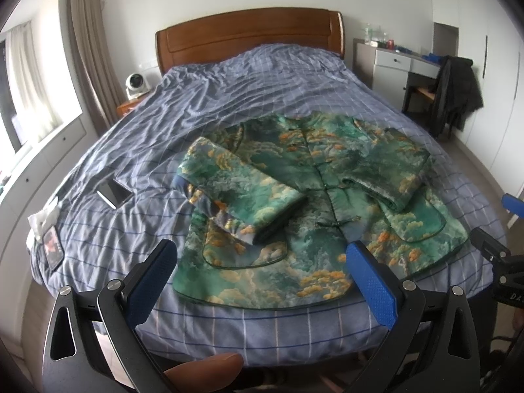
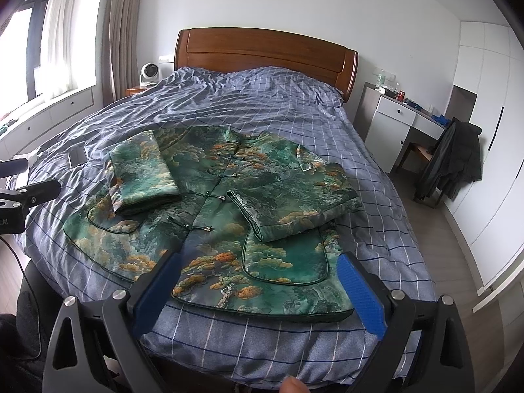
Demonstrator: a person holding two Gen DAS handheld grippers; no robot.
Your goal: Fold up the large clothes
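Blue pads of my left gripper (image 1: 258, 281) fill the bottom of the left wrist view, spread wide with nothing between them, poised over the near edge of the bed (image 1: 229, 78). My right gripper (image 2: 258, 291) is likewise released and empty, hanging above the hem on the right-hand side. Between and just beyond them lies the jacket (image 1: 314, 196), a green brocade piece with orange cloud and tree patterning and a row of knotted buttons down its front. It rests face up on the checked blue duvet (image 2: 294, 104), collar toward the headboard (image 2: 265, 52) and hem toward me, near the foot of the bed. Both sleeves are already folded in across the chest: the left sleeve (image 1: 242, 193) lies slantwise over the left front panel, and the right sleeve (image 2: 294, 209) lies across the right panel, its cuff just short of the button line. I judge the cloth to be padded and fairly stiff, since the sleeves hold thick, rounded folds instead of lying flat, so it should be heavier than a shirt and inclined to spring open. The woven face looks smooth and may slip in the pads. The best hold, I think, is the piped hem at its two corners, one per gripper, biting through the full thickness, then carrying the lower half up toward the collar without dislodging the sleeves. A phone (image 1: 113, 193) lies on the duvet well to the left, clear of the fold.
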